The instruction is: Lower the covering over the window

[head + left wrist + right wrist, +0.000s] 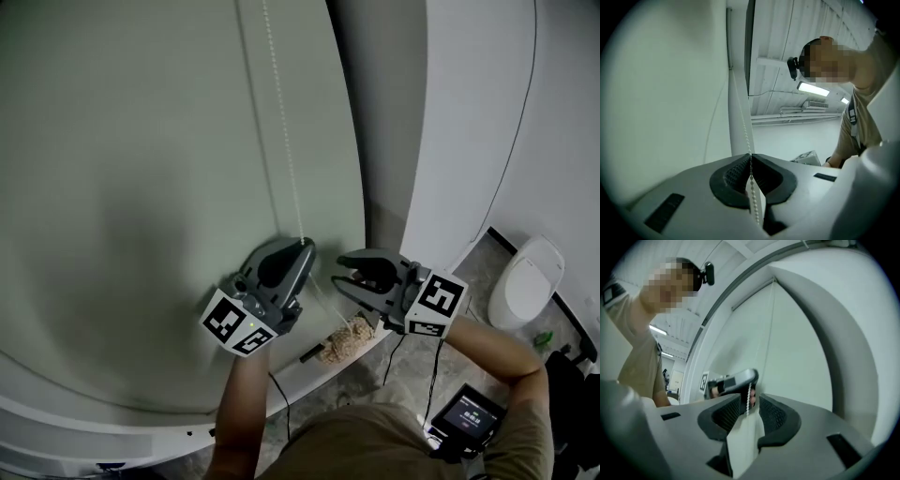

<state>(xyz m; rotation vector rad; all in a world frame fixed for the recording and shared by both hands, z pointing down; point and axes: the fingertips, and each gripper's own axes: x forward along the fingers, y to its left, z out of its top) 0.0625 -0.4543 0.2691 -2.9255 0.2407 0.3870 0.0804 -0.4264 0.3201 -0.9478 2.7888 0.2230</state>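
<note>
A pale grey-green roller blind (141, 187) covers the window ahead of me. Its white bead chain (284, 141) hangs down the blind's right side. My left gripper (305, 246) is shut on the chain, and in the left gripper view the beads (746, 136) run straight into the closed pads (750, 157). My right gripper (337, 272) sits just right of it and slightly lower. Its jaws stand apart, and the chain (749, 401) hangs in the gap (750, 404) without either pad pressing on it. The left gripper (736, 380) shows just beyond.
A white wall panel (469, 112) stands right of the window. Below it on the floor are a white rounded bin (525, 281) and a small screen device (469, 408). A clump of pale shavings (345, 339) lies on the sill edge under the grippers.
</note>
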